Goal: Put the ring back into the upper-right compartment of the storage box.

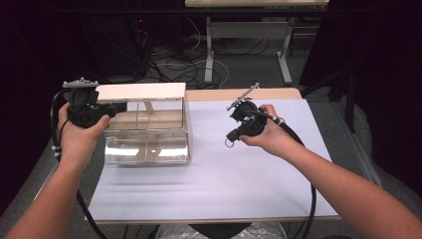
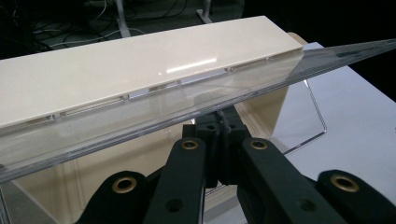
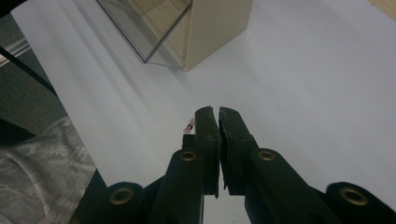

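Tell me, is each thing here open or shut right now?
Cream plastic box: open at the front, standing on the white table cover.
Clear plastic flap: lifted up, its edge pinched.
Left hand-held gripper: shut on the clear plastic flap.
Right hand-held gripper: shut, holding nothing, above the cover.

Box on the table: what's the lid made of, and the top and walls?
Lid: looks like clear acrylic or similar hard plastic, glossy; you see straight through it and its edge catches light. Top panel: cream, opaque, smooth with a sharp highlight, likely plastic or coated board; can't tell which. Side wall: same cream material, more matte here. Front: clear, reflective, probably the same plastic as the lid.
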`<state>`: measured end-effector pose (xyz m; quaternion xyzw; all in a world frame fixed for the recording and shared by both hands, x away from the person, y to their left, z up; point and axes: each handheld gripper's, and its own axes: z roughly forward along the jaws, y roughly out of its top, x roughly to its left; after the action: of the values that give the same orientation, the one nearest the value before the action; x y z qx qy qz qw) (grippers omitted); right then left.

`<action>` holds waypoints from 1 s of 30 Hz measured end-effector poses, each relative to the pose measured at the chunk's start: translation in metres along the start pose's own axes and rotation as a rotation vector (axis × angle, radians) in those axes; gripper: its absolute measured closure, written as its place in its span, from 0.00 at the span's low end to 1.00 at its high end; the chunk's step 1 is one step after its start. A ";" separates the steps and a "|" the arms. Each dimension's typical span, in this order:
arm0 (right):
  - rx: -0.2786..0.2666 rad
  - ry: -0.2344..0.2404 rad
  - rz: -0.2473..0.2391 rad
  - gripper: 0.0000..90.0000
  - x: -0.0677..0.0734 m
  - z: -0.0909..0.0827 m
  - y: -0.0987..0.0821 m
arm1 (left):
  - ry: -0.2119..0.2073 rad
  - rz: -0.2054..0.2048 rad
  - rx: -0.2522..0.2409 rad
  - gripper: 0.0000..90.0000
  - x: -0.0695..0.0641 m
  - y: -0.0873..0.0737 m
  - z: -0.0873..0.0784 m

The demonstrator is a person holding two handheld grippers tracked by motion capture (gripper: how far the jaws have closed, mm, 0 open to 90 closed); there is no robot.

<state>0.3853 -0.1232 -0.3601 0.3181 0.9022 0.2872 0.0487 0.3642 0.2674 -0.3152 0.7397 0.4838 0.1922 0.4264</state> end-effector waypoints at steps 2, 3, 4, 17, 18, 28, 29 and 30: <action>-0.018 -0.002 -0.009 0.97 0.004 -0.001 0.005 | 0.002 -0.003 0.000 1.00 0.000 0.000 0.000; -0.009 0.013 -0.016 0.97 0.005 -0.003 0.008 | -0.001 -0.003 0.007 1.00 0.000 0.000 -0.001; -0.019 0.010 -0.023 0.97 0.007 -0.003 0.010 | -0.001 -0.003 0.006 1.00 0.000 0.000 -0.001; -0.073 0.031 -0.081 0.97 0.021 0.001 0.033 | -0.002 -0.009 -0.001 1.00 0.001 0.000 -0.001; -0.073 0.037 -0.085 0.97 0.022 0.002 0.035 | -0.002 -0.010 -0.001 1.00 0.001 0.000 -0.001; -0.106 0.052 -0.104 0.97 0.033 0.008 0.051 | -0.004 -0.011 0.004 1.00 0.001 -0.001 0.000; -0.109 0.054 -0.107 0.97 0.034 0.008 0.053 | -0.004 -0.013 0.004 1.00 0.001 -0.001 0.000; -0.119 0.057 -0.115 0.97 0.035 0.008 0.055 | -0.005 -0.014 0.005 1.00 0.002 0.000 0.000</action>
<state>0.3902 -0.0633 -0.3333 0.2539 0.9014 0.3459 0.0582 0.3646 0.2689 -0.3157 0.7378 0.4883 0.1864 0.4272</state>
